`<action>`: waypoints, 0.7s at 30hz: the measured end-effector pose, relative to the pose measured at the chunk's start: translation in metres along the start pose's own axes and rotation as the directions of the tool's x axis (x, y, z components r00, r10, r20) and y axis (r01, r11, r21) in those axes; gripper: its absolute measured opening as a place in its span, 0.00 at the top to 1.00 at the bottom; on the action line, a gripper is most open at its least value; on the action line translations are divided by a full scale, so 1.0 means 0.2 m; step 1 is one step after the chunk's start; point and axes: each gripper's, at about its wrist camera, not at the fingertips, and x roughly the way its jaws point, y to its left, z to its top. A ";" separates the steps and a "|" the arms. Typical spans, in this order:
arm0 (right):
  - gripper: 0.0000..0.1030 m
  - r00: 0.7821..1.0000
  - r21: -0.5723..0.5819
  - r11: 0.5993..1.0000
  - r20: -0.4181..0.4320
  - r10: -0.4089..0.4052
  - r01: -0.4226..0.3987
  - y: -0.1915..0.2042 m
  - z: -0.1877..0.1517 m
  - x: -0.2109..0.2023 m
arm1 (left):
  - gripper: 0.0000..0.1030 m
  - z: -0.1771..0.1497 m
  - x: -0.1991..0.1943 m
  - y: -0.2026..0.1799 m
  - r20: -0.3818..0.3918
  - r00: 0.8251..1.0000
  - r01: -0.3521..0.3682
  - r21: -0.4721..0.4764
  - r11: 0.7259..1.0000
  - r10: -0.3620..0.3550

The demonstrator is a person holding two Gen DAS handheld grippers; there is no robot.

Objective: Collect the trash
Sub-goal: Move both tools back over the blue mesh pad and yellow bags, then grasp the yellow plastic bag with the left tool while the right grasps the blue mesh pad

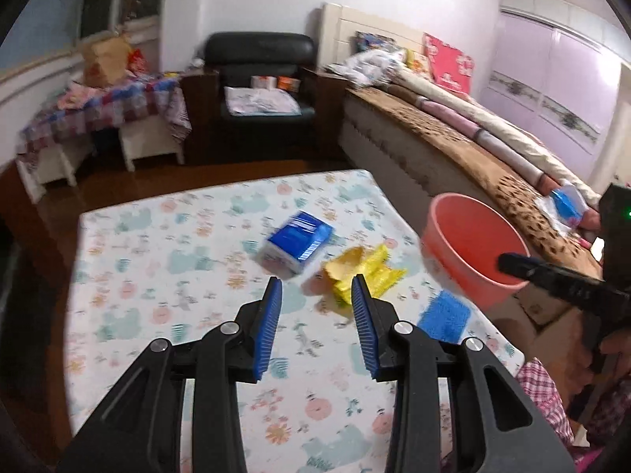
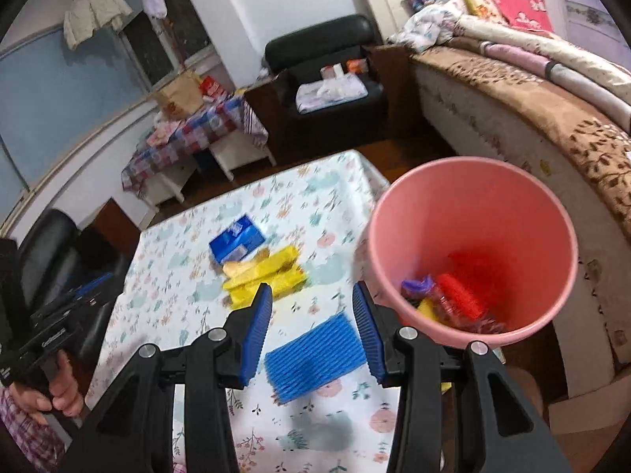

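1. The left hand-held gripper (image 1: 317, 282) hangs over the counter (image 1: 157, 276) with its blue ribbed pads parted to a middling gap and nothing between them; it touches no object.
2. Just beyond its tips, from left to right, lie a blue-and-white rectangular packet (image 1: 295, 243) and a crumpled yellow plastic wrapper (image 1: 361, 272) (both blurred), the wrapper just past the right-side pad.
3. Further right on the floral cloth lies a flat blue ribbed foam-net piece (image 1: 445, 320), near the counter's edge.
4. The right hand-held gripper (image 2: 311, 292) is also half open and empty, hovering above that same blue foam-net piece (image 2: 315, 356), which shows between its fingers but lower down, untouched.
5. To its right a round pink plastic bucket (image 2: 469, 213) stands at the counter's edge, close beside the right-side finger; it holds red, purple and yellow scraps.
6. Beyond the bucket runs a bed with a brown patterned cover (image 2: 552, 118).
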 end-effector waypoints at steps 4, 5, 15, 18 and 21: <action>0.59 0.997 -0.030 1.000 -0.082 -0.008 0.006 0.04 -0.08 0.07 | 0.65 0.01 0.21 -0.07 -0.078 0.994 0.087 0.060 0.994 -0.082; 0.59 0.995 -0.034 0.999 -0.097 -0.008 0.004 0.05 -0.10 0.08 | 0.64 0.01 0.26 -0.09 -0.094 0.990 0.108 0.079 0.991 -0.100; 0.59 0.965 0.027 0.997 -0.255 -0.063 0.072 0.01 -0.28 0.25 | 0.64 0.06 0.53 -0.20 -0.138 0.984 0.147 0.288 0.946 -0.111; 0.59 0.971 0.041 0.997 -0.233 -0.060 0.072 0.00 -0.27 0.26 | 0.64 0.07 0.63 -0.24 -0.141 0.988 0.115 0.357 0.927 -0.068; 0.59 0.969 0.076 0.994 -0.240 -0.062 0.082 -0.02 -0.27 0.29 | 0.65 0.04 0.71 -0.21 -0.175 0.983 0.112 0.338 0.935 -0.055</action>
